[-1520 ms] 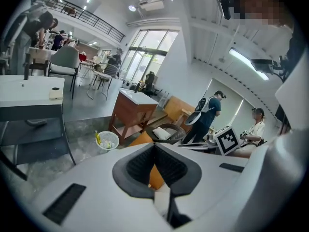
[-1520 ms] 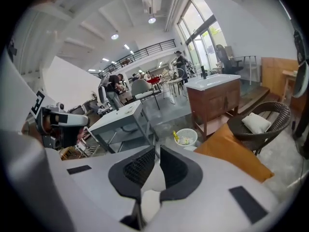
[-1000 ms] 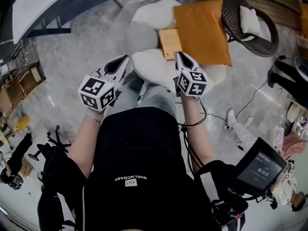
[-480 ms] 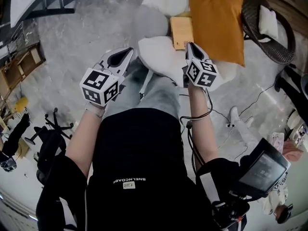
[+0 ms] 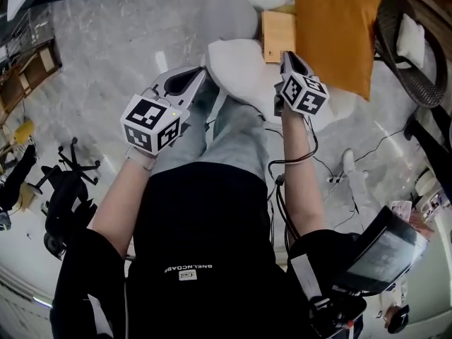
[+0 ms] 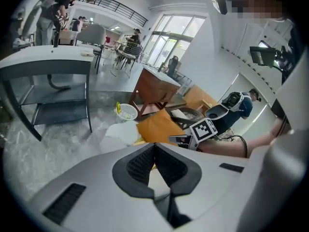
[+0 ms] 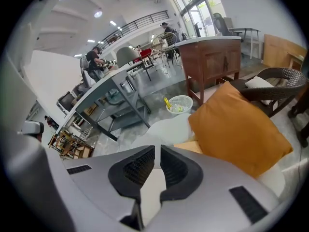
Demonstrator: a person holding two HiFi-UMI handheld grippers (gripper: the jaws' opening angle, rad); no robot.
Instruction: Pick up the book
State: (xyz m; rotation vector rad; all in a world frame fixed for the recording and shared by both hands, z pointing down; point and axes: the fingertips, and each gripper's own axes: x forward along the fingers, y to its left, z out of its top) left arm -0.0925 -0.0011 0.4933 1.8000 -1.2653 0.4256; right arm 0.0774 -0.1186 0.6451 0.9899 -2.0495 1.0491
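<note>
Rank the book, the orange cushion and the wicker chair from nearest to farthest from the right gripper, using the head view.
1. Book, just beyond the right gripper.
2. Orange cushion, beside the book.
3. Wicker chair, far right edge.

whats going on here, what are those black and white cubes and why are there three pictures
A person holds a hand tool with two jaws in each hand. The cubes with square markers are part of those tools.

The head view comes from a camera on the person's head looking steeply down, so you see their black shirt, both forearms, the left gripper and the right gripper. The other two pictures come from cameras riding on each gripper, looking along its jaws.

Ahead lie a rounded white cushion, a large orange pillow and a flat tan rectangular book beside the pillow. Both grippers have their jaws together and hold nothing. In the head view the right gripper's tip appears just below the book.
</note>
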